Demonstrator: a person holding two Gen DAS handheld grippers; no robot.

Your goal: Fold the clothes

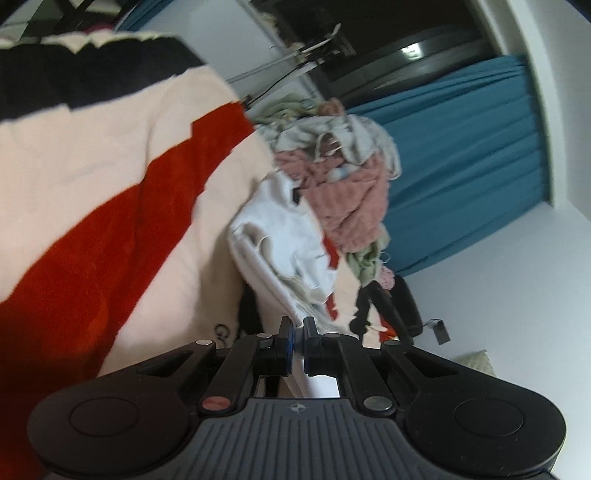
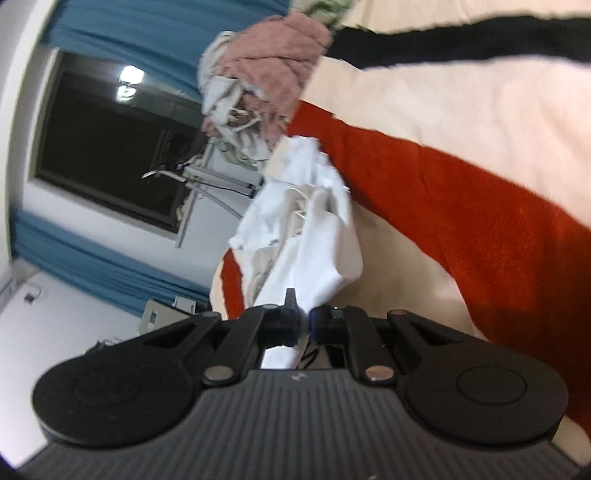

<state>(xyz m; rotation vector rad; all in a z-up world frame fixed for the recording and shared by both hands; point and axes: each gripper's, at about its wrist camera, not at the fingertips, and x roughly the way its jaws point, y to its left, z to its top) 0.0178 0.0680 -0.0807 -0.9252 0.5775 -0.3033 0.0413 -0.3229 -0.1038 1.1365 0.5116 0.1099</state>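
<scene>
Left wrist view: the left gripper (image 1: 298, 332) had its jaws drawn together on an edge of the white garment (image 1: 284, 229), which ran up from the fingers and bunched against the striped blanket (image 1: 110, 177). The blanket, cream with 1 red band and 1 black band, filled the left of the frame. Just beyond the white garment lay the clothes pile (image 1: 343, 162), a heap with a pink knitted piece topped by grey and pale green cloth. A teal curtain (image 1: 461, 147) hung behind the pile.

Right wrist view: the right gripper (image 2: 303, 319) was likewise clamped on the white garment (image 2: 317, 229), the cloth passing between its fingers and showing again below them. The garment rose crumpled from the gripper, beside the red band of the striped blanket (image 2: 461, 147). The clothes pile (image 2: 266, 85) sat farther up the blanket. A dark window (image 2: 110, 147) was framed by the teal curtain (image 2: 129, 26). No container was visible in either view.
</scene>
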